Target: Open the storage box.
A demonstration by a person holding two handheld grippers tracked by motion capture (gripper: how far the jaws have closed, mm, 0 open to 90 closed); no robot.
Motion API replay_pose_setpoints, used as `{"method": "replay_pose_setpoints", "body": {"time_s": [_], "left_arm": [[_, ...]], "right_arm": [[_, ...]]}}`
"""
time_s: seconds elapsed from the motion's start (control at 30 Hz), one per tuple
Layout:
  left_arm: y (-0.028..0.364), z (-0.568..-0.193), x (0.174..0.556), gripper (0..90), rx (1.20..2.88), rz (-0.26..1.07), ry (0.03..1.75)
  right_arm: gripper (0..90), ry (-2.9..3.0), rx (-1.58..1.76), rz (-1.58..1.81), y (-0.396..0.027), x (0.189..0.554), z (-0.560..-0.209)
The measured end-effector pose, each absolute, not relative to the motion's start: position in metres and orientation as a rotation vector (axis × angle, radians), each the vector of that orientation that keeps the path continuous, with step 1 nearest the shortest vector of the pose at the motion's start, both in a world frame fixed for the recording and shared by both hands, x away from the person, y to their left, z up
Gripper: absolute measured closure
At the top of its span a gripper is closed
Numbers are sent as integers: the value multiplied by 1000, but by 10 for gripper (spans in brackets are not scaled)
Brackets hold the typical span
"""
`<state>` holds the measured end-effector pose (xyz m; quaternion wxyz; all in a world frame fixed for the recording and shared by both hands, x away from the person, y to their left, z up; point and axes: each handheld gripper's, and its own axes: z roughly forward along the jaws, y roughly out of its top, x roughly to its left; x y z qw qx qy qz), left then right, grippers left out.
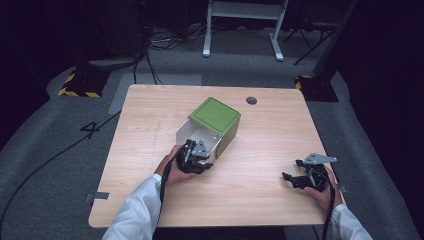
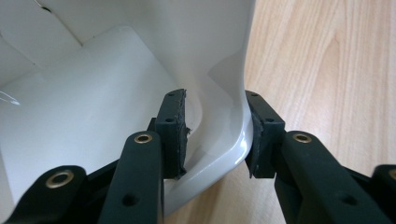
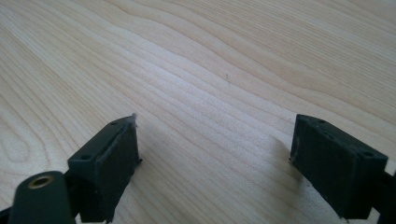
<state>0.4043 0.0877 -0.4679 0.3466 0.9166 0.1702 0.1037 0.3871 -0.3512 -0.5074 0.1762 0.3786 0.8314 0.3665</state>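
Dark floor and grey carpet surround a pale wooden table (image 1: 260,150) seen from above, with cables and a white metal frame in the shadows behind it. Your forearms, in white sleeves, come in from the near edge.

Largest on the table is a green box (image 1: 216,119), lying on its side near the middle. Its square green face points up and away from you, and its open white mouth faces your left hand. The inside is plain white and looks empty.

Your left gripper (image 1: 196,156) is at that opening. In the left gripper view, its two black jaws are closed on a white flap (image 2: 224,135) of the box, one pad inside and one outside, and the flap bows slightly between them.

Your right gripper (image 1: 300,175) rests well apart from the box, near the right front corner of the table. In the right gripper view its jaws stand wide apart with nothing between them, just bare wood grain below.

The box looks like thin glossy card: probably light, and stiff only along its folds. The flap you hold is the weakest part, so a hard pull there could crease or tear it, and the smooth coating may let the pads slip. An empty box this light will likely slide or swing rather than resist. For a firmer hold, take a side wall close to a folded corner, or steady the green outside with your free gripper.
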Motion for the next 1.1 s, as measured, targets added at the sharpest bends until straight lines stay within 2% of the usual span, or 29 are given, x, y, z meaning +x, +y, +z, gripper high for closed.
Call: {"method": "replay_pose_setpoints", "body": {"time_s": [1.1], "left_arm": [[118, -472, 366, 654, 2381, 234, 429]], "right_arm": [[153, 2354, 1072, 1038, -351, 387, -507]]}}
